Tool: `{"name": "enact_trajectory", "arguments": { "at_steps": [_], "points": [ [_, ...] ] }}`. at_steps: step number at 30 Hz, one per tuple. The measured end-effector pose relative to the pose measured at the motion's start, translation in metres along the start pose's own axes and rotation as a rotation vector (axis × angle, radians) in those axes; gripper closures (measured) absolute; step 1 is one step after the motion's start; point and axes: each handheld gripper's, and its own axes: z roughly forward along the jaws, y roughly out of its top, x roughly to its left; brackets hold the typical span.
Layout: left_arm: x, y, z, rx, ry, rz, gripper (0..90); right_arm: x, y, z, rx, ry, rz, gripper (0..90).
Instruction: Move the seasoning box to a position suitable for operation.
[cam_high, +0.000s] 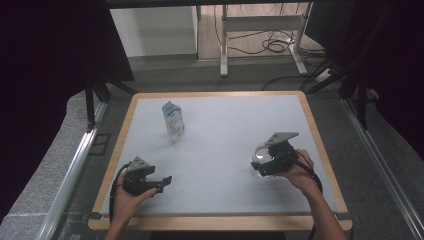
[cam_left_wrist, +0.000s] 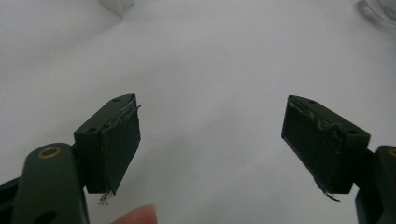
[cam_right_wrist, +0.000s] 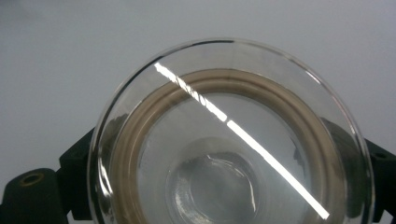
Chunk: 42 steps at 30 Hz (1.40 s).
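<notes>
1. Right gripper view: glass lid (cam_right_wrist: 231, 140) with a tan seal ring sits between the fingers of the right gripper (cam_high: 264, 165); whether they clamp it, cannot tell.
2. Left gripper (cam_left_wrist: 210, 140): fingers wide apart over bare surface (cam_left_wrist: 210, 60), holding nothing.
3. Farther out, beyond the left fingers: white pouch (cam_high: 173, 121), upright, untouched.
4. Judgement: lid grasp underway; the rest is pending.

On the table (cam_high: 220, 165) there are one glass lid (cam_right_wrist: 231, 140), one white pouch (cam_high: 173, 121) and two grippers.
</notes>
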Motion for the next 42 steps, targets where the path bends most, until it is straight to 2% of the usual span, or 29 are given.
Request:
{"name": "enact_trajectory", "arguments": {
  "at_steps": [4,11,14,21,27,29,35,39,42],
  "points": [
    [0.000,0.000,0.000,-0.002,0.002,-0.001,19.5,-0.004,0.001,0.000,0.008,-0.005,0.001,11.3],
    [0.001,-0.001,0.002,0.008,0.005,-0.001,19.4,-0.008,-0.001,0.008,0.035,0.022,-0.010,11.2],
    [0.001,-0.001,0.002,0.006,0.007,0.000,19.4,-0.011,-0.001,0.010,0.022,0.032,-0.023,11.3],
    [0.001,-0.001,0.002,0.005,0.009,0.000,19.4,-0.027,0.002,0.018,-0.010,0.087,-0.037,11.3],
    [0.002,-0.001,0.001,0.002,0.011,-0.003,19.4,-0.034,-0.001,0.021,-0.038,0.122,-0.011,10.2],
    [0.001,-0.001,0.001,0.001,0.011,-0.001,19.4,-0.032,-0.001,0.019,-0.052,0.091,-0.007,5.7],
    [0.001,-0.001,0.001,0.000,0.009,0.001,19.3,-0.025,0.006,-0.001,-0.147,0.051,0.032,5.3],
    [0.004,-0.001,0.002,0.002,0.009,-0.003,19.2,-0.020,0.005,-0.017,-0.233,0.007,0.108,7.0],
    [0.006,-0.001,0.003,0.001,0.012,-0.003,19.2,-0.014,0.001,-0.031,-0.292,-0.052,0.164,12.0]
  ]
}}
